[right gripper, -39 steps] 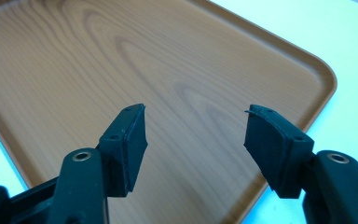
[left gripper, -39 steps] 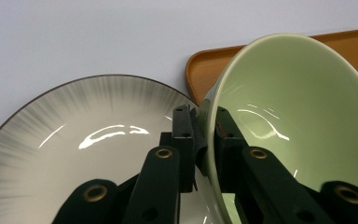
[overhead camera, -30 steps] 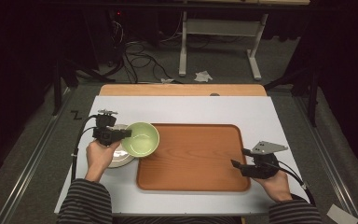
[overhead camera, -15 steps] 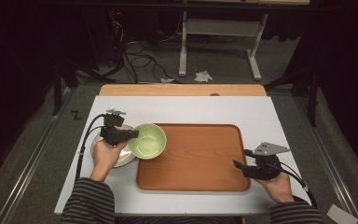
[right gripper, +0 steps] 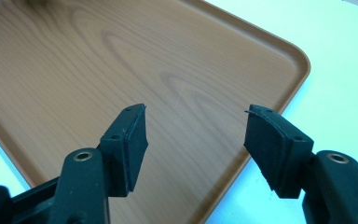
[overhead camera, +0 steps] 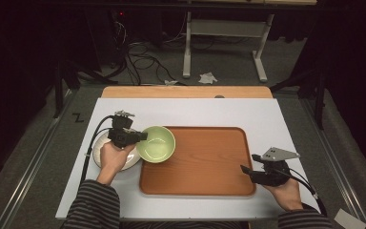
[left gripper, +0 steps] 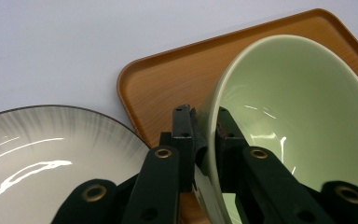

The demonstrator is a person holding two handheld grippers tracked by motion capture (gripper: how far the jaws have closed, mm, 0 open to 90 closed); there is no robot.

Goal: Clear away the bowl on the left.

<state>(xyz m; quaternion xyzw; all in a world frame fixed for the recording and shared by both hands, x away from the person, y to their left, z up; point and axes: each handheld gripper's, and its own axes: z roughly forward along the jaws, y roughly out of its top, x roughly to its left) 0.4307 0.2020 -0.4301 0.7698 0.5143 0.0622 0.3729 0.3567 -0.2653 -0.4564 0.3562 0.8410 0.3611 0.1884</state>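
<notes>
Left gripper (overhead camera: 140, 136) jaws clenched on empty green bowl (overhead camera: 156, 143) rim — over tray (overhead camera: 205, 167) edge, probably lifted; plate (left gripper: 46, 154) bare. Right gripper (right gripper: 196, 144) jaws released, empty.

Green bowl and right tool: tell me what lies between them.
In the high view, only bare wooden tray lies between the green bowl, clamped by the left tool, and the open right tool.
</notes>
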